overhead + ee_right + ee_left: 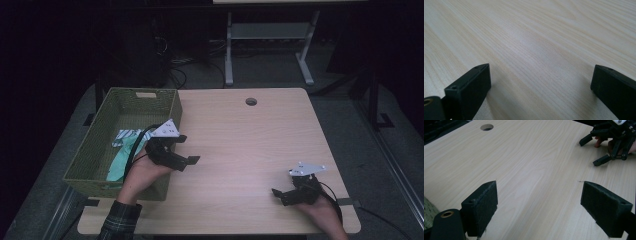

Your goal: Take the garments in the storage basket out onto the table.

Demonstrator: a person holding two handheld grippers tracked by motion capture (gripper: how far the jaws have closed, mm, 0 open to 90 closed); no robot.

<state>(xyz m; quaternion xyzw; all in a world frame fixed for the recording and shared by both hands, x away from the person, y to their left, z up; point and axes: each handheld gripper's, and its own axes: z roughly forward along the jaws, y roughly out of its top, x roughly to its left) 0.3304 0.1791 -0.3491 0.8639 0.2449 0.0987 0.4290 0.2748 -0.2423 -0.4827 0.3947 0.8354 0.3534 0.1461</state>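
A green woven basket stands on the left part of the light wooden table. Inside it lie a mint-green cloth and a striped white-and-blue cloth. My left gripper hovers just right of the basket's right wall, open and holding nothing. In the left gripper view its jaws stand wide apart over bare wood. My right gripper is low near the table's front right, also open and empty. Its own view shows the jaws spread above bare tabletop. The left gripper view shows it farther off.
A round cable hole sits near the table's far edge, also seen in the left gripper view. A corner of the basket shows at the left gripper's side. A white desk frame and cables stand on the dark floor behind.
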